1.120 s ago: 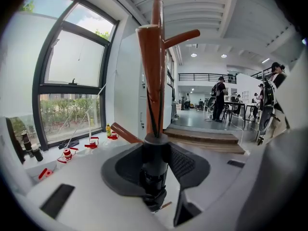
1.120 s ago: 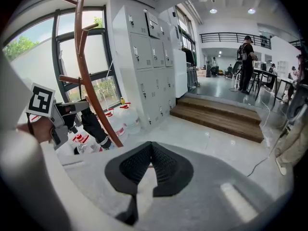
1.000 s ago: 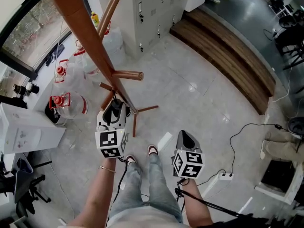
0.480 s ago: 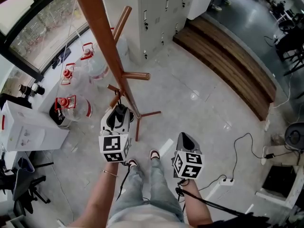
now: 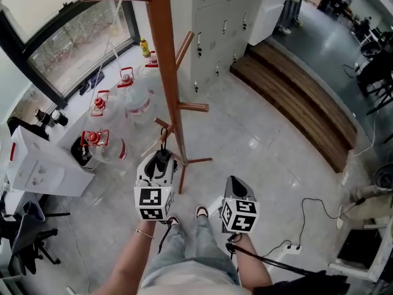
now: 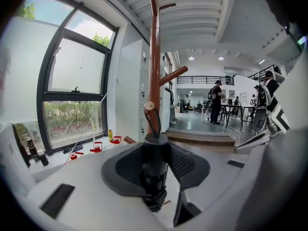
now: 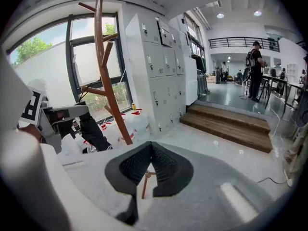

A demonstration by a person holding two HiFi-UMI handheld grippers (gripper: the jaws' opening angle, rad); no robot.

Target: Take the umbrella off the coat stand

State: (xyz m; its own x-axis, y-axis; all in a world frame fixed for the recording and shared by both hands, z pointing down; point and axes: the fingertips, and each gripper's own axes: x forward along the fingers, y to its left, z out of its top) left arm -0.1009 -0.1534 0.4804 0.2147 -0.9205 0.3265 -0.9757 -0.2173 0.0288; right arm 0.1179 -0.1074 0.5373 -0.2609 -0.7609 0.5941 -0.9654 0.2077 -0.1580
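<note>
Jaws of left gripper (image 6: 155, 143) clamp umbrella (image 6: 154, 177), stand (image 6: 154, 57) just ahead; right gripper (image 7: 150, 147) jaws together, empty.

Coat stand (image 5: 164, 72) on floor (image 5: 264, 152), straight ahead of the person's legs (image 5: 193, 247).
Umbrella (image 6: 155, 177) between jaws of left gripper (image 5: 160, 158), close in front of the stand's base; its strap runs up to a low peg (image 5: 161, 123).
Right gripper (image 5: 236, 183) to the right, apart from stand.
Water jugs (image 5: 104, 146) on floor left of stand, below window (image 5: 73, 48).
Lockers (image 5: 224, 17) behind stand; wooden step (image 5: 295, 97) to their right.
Power strip (image 5: 293, 248) on floor, right of legs.
</note>
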